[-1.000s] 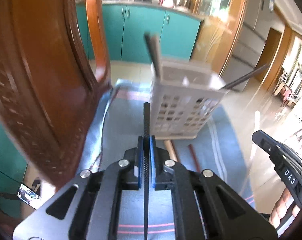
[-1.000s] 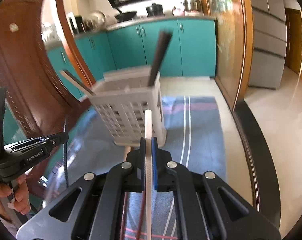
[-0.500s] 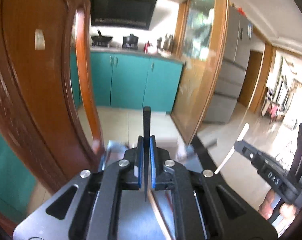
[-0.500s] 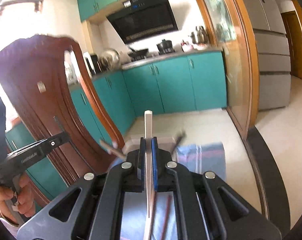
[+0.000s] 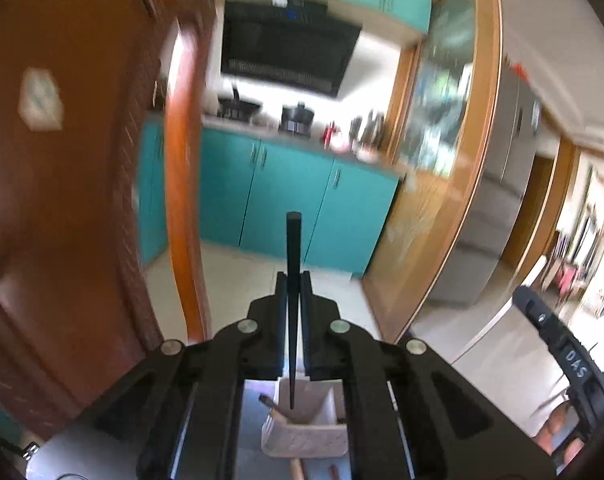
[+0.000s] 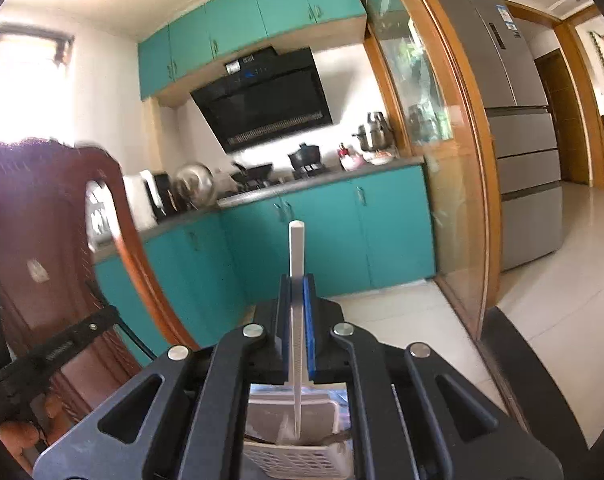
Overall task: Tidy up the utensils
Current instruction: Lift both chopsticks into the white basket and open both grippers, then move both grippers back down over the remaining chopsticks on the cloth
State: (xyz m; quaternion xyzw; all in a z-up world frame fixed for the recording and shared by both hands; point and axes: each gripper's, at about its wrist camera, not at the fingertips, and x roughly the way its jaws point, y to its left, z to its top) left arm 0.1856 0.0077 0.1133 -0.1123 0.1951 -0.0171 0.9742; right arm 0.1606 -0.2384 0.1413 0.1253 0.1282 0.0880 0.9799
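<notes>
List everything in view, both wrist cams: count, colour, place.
black chopstick: 1, black, clamped in left tongs
white chopstick: 1, white, clamped in right tongs
utensil basket: 1, white, below the tongs, brown sticks inside
chair: 1, reddish-brown wood, left
cabinets: several, teal, below and above counter
range hood: 1, black, above stove
pots: several, dark and steel, on counter
fridge: 1, grey, right
person's hand: 1, lower left, on the left tongs' handle

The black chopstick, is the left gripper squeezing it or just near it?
Touching. The left wrist view shows the left gripper shut on the black chopstick, both pads pressed against its sides with no gap.
</notes>
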